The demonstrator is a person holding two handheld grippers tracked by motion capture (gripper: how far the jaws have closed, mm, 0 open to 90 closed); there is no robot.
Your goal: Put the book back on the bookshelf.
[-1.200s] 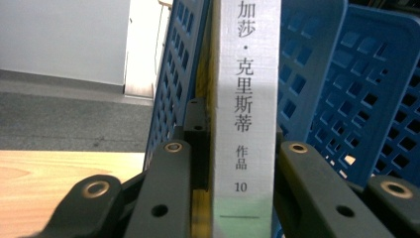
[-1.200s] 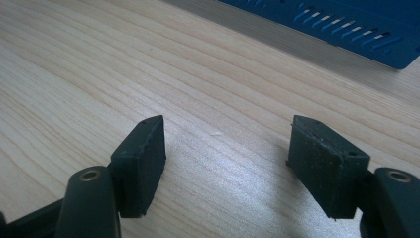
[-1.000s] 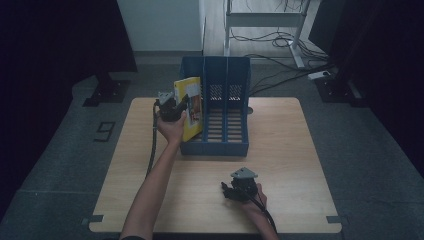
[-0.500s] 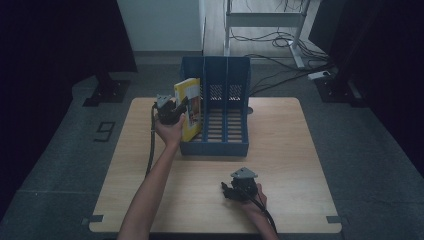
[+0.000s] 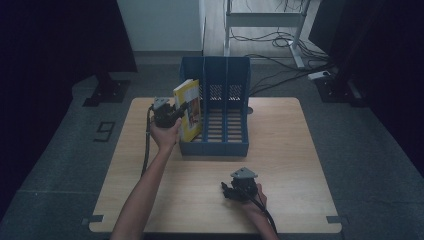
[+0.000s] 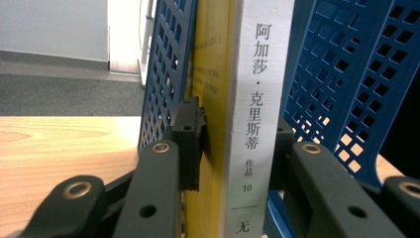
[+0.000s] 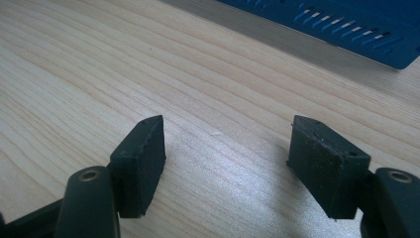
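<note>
Loosening around the yellow book (image 6: 237,124) in the blue file rack (image 5: 235,145) leftmost slot, left gripper (image 5: 177,112) jaws, no longer clamped, risk letting it tip out against the rack wall.

Dim and bluish from above, brighter up close.
Dark at both side edges of the high view; soft sheen on the table (image 7: 213,163) with faint jaw shadows; crisp print on the book (image 6: 255,124), near jaws slightly soft.

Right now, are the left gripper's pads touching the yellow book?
Cannot tell. In the left gripper view the jaws, just opening, straddle the yellow book; no plain gap or contact shows at either of the left gripper pads.
</note>
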